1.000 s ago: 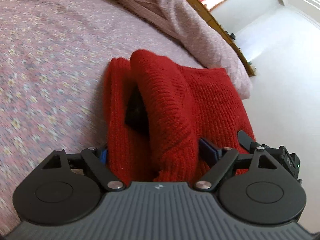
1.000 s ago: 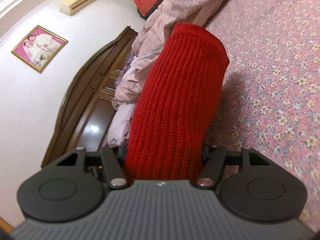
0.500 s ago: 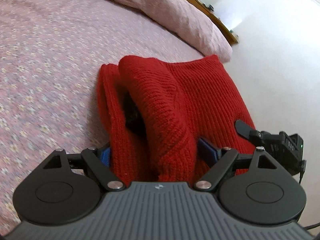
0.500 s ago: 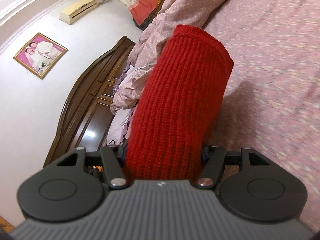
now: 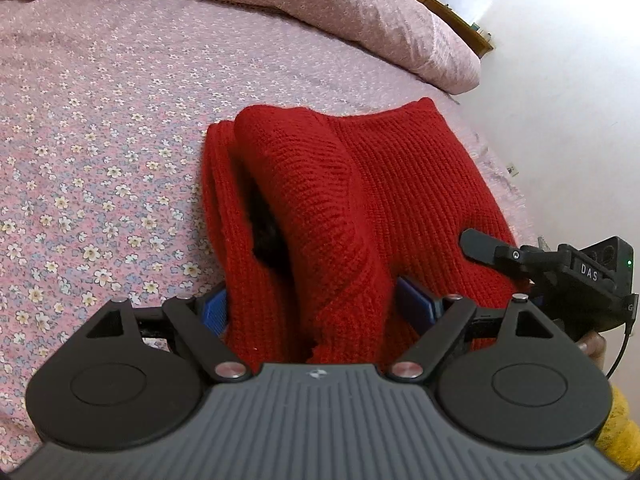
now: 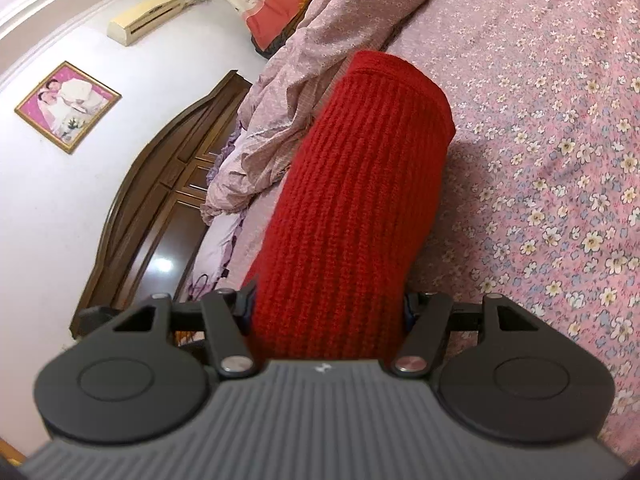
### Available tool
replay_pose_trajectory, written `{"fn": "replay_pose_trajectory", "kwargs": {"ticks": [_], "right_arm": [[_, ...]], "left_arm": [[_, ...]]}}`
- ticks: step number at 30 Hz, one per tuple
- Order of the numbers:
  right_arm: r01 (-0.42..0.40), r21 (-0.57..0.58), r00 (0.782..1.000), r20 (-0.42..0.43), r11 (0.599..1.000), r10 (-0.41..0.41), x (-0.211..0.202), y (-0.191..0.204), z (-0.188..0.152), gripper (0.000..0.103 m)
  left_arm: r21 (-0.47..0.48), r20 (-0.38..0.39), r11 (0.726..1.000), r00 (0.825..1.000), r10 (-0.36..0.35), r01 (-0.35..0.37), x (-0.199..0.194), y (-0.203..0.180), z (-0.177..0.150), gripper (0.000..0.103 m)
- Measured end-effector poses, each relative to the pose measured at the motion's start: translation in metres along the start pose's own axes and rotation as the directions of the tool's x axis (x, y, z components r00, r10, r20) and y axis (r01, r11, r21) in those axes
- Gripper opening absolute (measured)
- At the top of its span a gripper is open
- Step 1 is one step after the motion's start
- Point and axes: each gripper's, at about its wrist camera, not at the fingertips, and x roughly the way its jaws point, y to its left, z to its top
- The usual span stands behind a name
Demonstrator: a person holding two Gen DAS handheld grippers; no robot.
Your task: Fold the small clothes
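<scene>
A bed (image 5: 100, 128) with a pink floral sheet bears a red knit garment (image 5: 408, 184) and a rumpled quilt (image 5: 360, 12).

— Where is my left camera looking?

— From just behind the left gripper (image 5: 310, 312), low over the flowered bedsheet (image 5: 92, 184), facing along the bed toward a pink quilt (image 5: 360, 12) and a white wall (image 5: 560, 80). The red knit (image 5: 360, 184) fills the middle, very near.

— And my right?

— Behind the right gripper (image 6: 328, 312), tilted, facing the wooden headboard (image 6: 132, 240) and a framed photo (image 6: 68, 106). Both views share the red knit (image 6: 360, 184), bedsheet (image 6: 560, 160) and quilt (image 6: 288, 92).
</scene>
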Motion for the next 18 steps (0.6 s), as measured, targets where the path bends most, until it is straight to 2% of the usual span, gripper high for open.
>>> {"fn": "replay_pose_trajectory", "kwargs": {"ticks": [3,11,18], "right_arm": [[0.019,-0.022,1.000,-0.003,1.000,-0.019,-0.002,-0.003,-0.003,0.065],[0.152,-0.082,0.988,-0.012,0.985,-0.153,0.000,-0.009,-0.012,0.070],[0.274,-0.209,0.962,0.050,0.939,-0.269,0.001,0.007,-0.018,0.080]], "left_arm": [[0.014,-0.006,1.000,1.000,0.020,-0.020,0.002,-0.002,0.000,0.087],[0.047,-0.018,0.998,0.998,0.052,-0.052,0.007,-0.007,-0.002,0.087],[0.059,-0.010,0.996,0.997,0.075,-0.074,0.007,-0.013,-0.001,0.087]]}}
